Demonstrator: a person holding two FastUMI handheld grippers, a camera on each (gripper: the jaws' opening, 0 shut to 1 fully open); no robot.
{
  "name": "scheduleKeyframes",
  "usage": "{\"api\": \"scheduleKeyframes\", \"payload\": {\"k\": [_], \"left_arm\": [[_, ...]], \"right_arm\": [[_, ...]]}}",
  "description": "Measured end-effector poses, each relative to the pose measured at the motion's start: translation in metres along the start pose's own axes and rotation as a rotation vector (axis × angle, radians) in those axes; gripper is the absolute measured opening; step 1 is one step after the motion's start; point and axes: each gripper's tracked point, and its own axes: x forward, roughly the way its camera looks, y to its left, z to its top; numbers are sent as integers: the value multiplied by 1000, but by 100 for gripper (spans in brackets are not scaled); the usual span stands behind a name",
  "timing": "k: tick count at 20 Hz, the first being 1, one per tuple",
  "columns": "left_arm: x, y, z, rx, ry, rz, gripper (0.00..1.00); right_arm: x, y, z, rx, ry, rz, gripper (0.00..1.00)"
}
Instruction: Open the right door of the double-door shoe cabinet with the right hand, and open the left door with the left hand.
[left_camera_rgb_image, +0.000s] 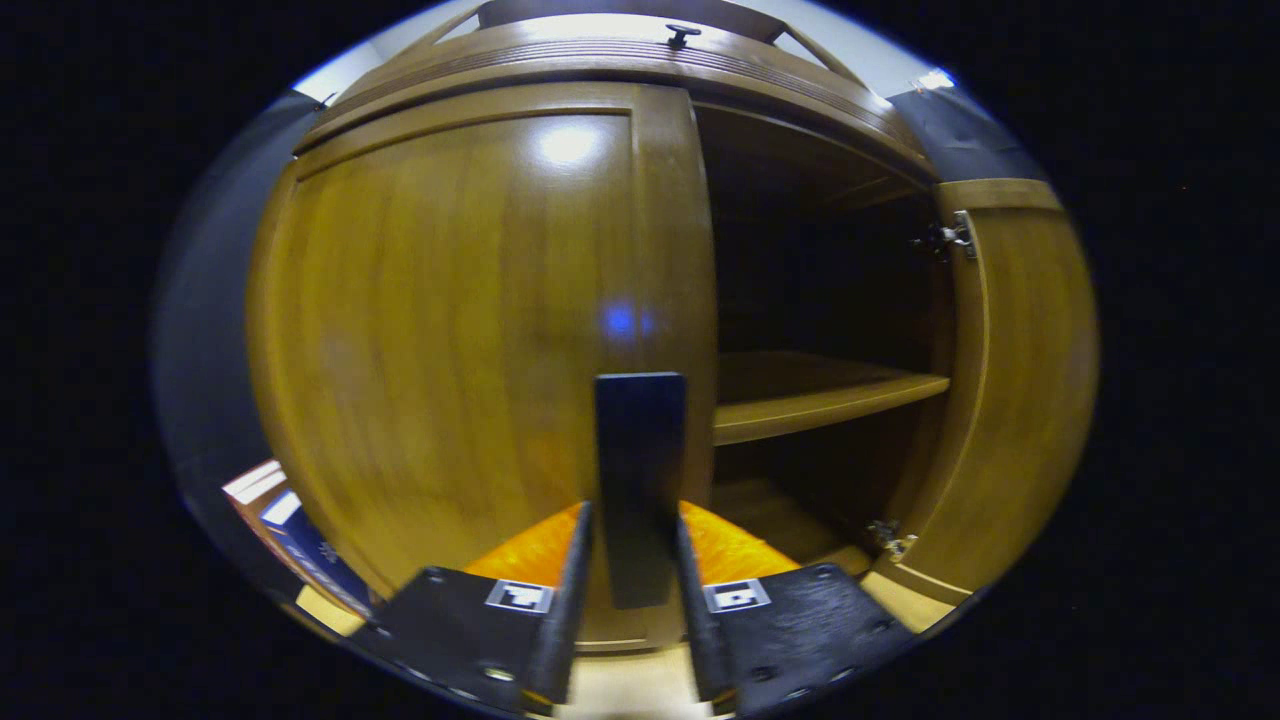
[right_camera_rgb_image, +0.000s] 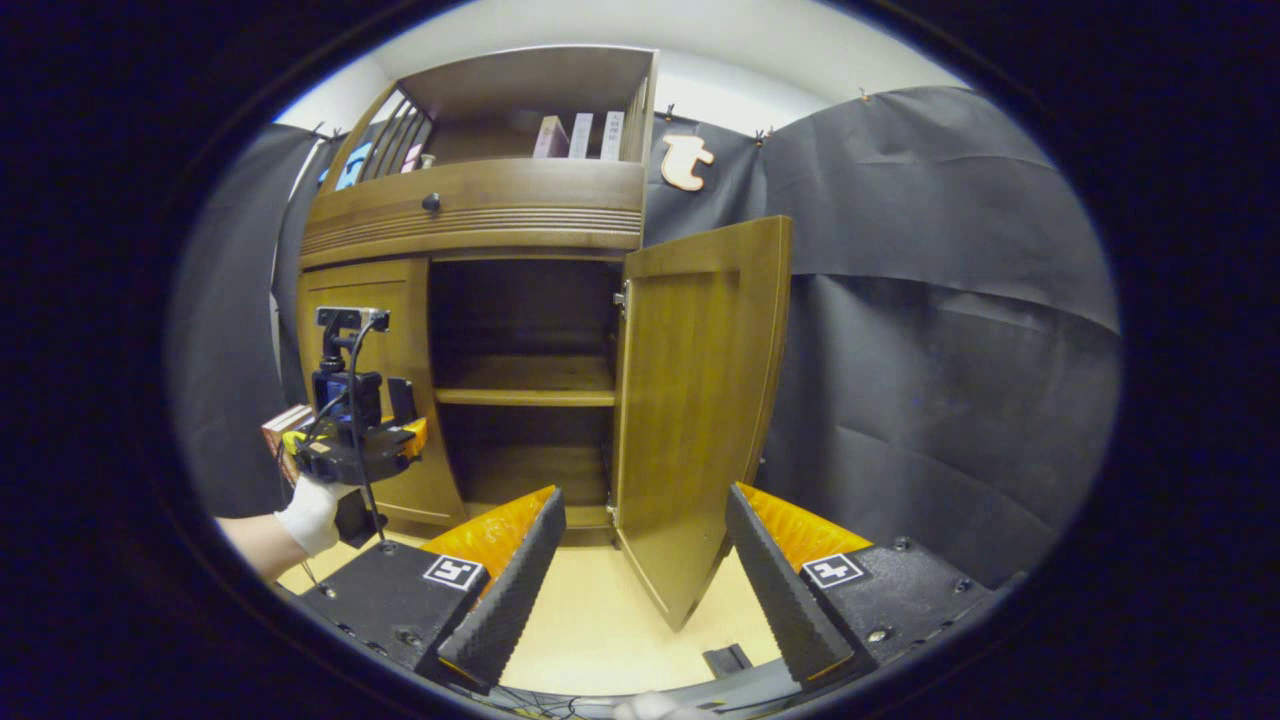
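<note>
**Right door open, left door closed with its handle gripped**

The cabinet (right_camera_rgb_image: 480, 300) interior is dark, its lower part hard to make out; the left gripper (left_camera_rgb_image: 635, 580) is pinching the handle (left_camera_rgb_image: 640, 480) of the closed left door (left_camera_rgb_image: 450, 330) (glossy brown wood); the right door (right_camera_rgb_image: 695, 420) stands wide open; the right gripper (right_camera_rgb_image: 640, 580) is spread, holding nothing, just before that door's edge.

My right gripper (right_camera_rgb_image: 640, 570) hangs with its fingers spread wide, touching nothing. Past it the cabinet's right door (right_camera_rgb_image: 695, 410) stands swung open, showing a bare shelf (right_camera_rgb_image: 525, 392). The left door (right_camera_rgb_image: 385, 390) looks closed, with a gloved hand (right_camera_rgb_image: 310, 515) holding the left gripper (right_camera_rgb_image: 355, 445) against it.
</note>
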Motion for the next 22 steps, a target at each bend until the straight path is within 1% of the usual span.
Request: {"api": "scheduleKeyframes", "payload": {"k": [1, 3, 4, 5, 6, 13, 17, 22], "left_arm": [[-4, 3, 0, 0, 5, 7, 39], [-9, 3, 0, -13, 10, 6, 36], [-13, 3, 0, -16, 12, 2, 36], [-16, 3, -1, -13, 13, -4, 18], [-20, 3, -2, -10, 13, -11, 27], [-62, 6, -9, -15, 26, -53, 27], [-90, 11, -12, -17, 34, -86, 27], [-124, 22, -18, -8, 40, -89, 27]], "right_arm": [[0, 2, -3, -1, 5, 8, 100], [-3, 6, -8, -6, 14, 22, 100], [-6, 6, -9, -8, 17, 27, 100], [-8, 6, -10, -7, 16, 30, 100], [-11, 5, -11, -6, 17, 28, 100], [-22, -5, -17, 15, 17, 21, 100], [-26, 3, -18, 15, 14, 40, 100], [-28, 14, -19, 17, 8, 69, 100]]}}
